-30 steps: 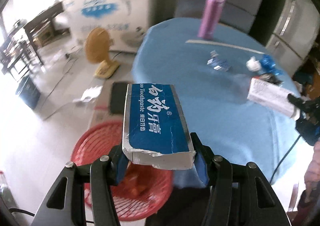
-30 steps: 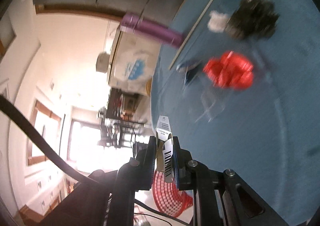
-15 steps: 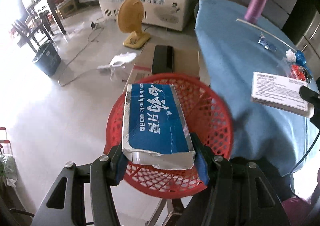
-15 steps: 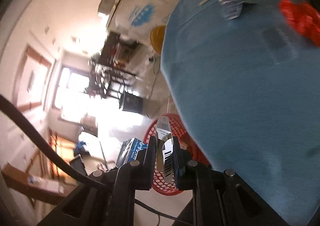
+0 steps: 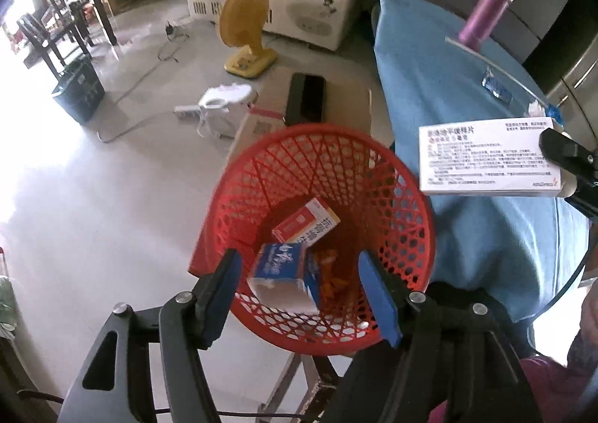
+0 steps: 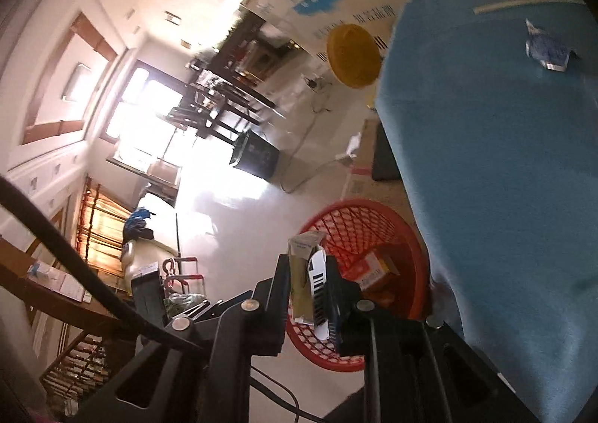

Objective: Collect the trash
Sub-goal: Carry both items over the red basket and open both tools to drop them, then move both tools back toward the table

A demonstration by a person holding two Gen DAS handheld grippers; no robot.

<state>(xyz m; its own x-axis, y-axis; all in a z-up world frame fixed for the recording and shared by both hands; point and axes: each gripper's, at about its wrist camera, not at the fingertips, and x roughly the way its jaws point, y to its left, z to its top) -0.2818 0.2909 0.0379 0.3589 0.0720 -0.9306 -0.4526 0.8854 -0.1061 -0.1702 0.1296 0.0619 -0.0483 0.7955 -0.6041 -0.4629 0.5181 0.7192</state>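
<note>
Left wrist view showed the left hand-held gripper [image 5: 302,275] opening right above the red basket [image 5: 418,206], the blue box [image 5: 280,269] loose between its jaws. The right hand-held gripper [image 6: 308,288], beside the basket, was starting to open around a flat white box [image 5: 486,157].

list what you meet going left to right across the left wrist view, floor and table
dark bin → white appliance → yellow fan → black phone → purple bottle → blue wrapper
</note>
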